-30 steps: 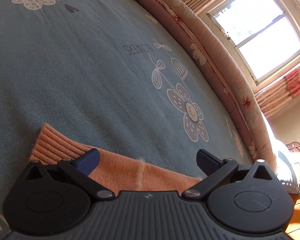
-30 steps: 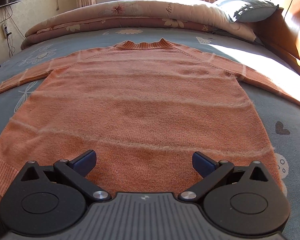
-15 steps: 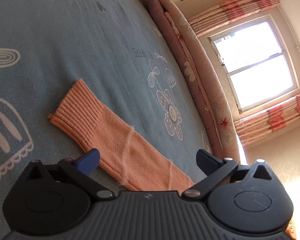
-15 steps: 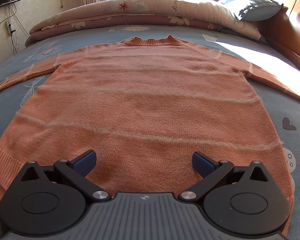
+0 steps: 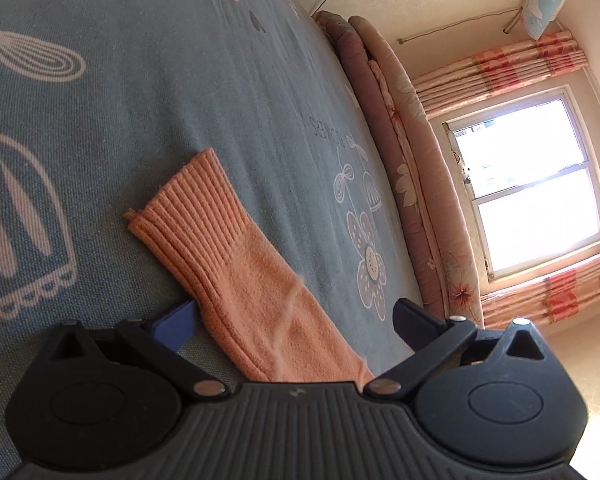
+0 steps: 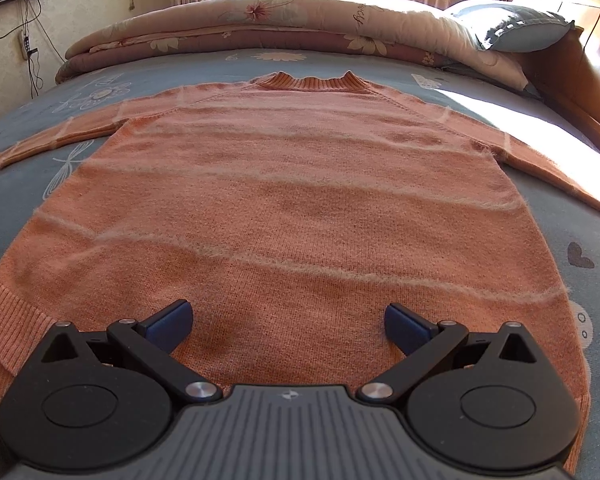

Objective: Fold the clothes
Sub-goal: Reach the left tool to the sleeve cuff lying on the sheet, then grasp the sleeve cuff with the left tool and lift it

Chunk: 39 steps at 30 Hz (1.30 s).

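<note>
An orange knit sweater (image 6: 292, 208) with pale stripes lies flat and spread out on the bed, collar at the far end, both sleeves stretched sideways. My right gripper (image 6: 288, 322) hovers open over the lower part of its body, near the hem. In the left wrist view the sweater's sleeve (image 5: 236, 276) runs up from under my left gripper (image 5: 294, 320) and ends in a ribbed cuff (image 5: 188, 204). That gripper is open, its fingers on either side of the sleeve, holding nothing.
The blue bedsheet (image 5: 140, 80) has white flower and insect prints. A rolled floral quilt (image 6: 284, 20) lies along the far side under the window (image 5: 528, 184). A grey pillow (image 6: 512, 28) and a wooden headboard (image 6: 580, 40) are at the right.
My left gripper has drawn back along the sleeve, so the whole cuff and more sleeve now show ahead of it. The right gripper has backed off slightly toward the hem.
</note>
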{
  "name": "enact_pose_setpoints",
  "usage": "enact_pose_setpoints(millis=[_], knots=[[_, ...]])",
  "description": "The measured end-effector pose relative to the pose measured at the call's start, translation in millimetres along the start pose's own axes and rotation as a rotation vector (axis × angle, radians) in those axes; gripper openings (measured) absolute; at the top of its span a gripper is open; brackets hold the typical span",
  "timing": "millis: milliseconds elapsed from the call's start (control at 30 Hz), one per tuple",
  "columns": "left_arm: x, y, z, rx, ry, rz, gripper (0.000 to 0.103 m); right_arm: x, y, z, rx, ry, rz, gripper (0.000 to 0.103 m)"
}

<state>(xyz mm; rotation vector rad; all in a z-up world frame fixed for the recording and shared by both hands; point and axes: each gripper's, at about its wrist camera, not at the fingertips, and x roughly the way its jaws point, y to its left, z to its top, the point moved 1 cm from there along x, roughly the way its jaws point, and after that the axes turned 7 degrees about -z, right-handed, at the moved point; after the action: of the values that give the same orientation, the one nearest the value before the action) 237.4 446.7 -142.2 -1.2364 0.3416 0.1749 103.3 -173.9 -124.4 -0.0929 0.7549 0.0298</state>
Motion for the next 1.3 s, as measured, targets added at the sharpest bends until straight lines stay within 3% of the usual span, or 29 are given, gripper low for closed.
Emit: enact_pose_setpoints(millis=[233, 333, 500, 567, 667, 833, 933, 1067, 1200, 1300], knots=[[-10, -5, -5, -0.023, -0.111, -0.101, 0.102, 1, 0, -1, -0.015, -0.008, 0.001, 0.103], [-7, -1, -9, -0.049, -0.090, -0.121, 0.102, 2, 0, -2, -0.016, -0.010, 0.002, 0.103], [0, 1, -18, -0.113, -0.012, -0.084, 0.102, 2, 1, -1, -0.017, -0.010, 0.000, 0.103], [6, -4, -23, -0.130, 0.051, -0.017, 0.102, 2, 2, -1, -0.016, -0.009, -0.002, 0.103], [15, -15, -30, -0.103, 0.051, 0.031, 0.102, 3, 3, -1, -0.011, -0.010, -0.006, 0.103], [31, -28, -36, -0.060, -0.059, 0.122, 0.102, 3, 3, -1, -0.009, -0.012, -0.007, 0.103], [23, -28, -38, -0.029, -0.188, 0.147, 0.102, 3, 2, -1, -0.014, -0.012, -0.003, 0.103], [18, -14, -29, -0.055, -0.275, 0.103, 0.102, 2, 0, -1, -0.021, -0.010, 0.004, 0.103], [30, -11, -15, -0.075, -0.255, 0.044, 0.102, 4, -1, -1, -0.020, -0.014, 0.008, 0.103], [27, -6, -16, -0.069, -0.199, -0.018, 0.102, 4, -1, -1, -0.020, -0.018, 0.009, 0.103]])
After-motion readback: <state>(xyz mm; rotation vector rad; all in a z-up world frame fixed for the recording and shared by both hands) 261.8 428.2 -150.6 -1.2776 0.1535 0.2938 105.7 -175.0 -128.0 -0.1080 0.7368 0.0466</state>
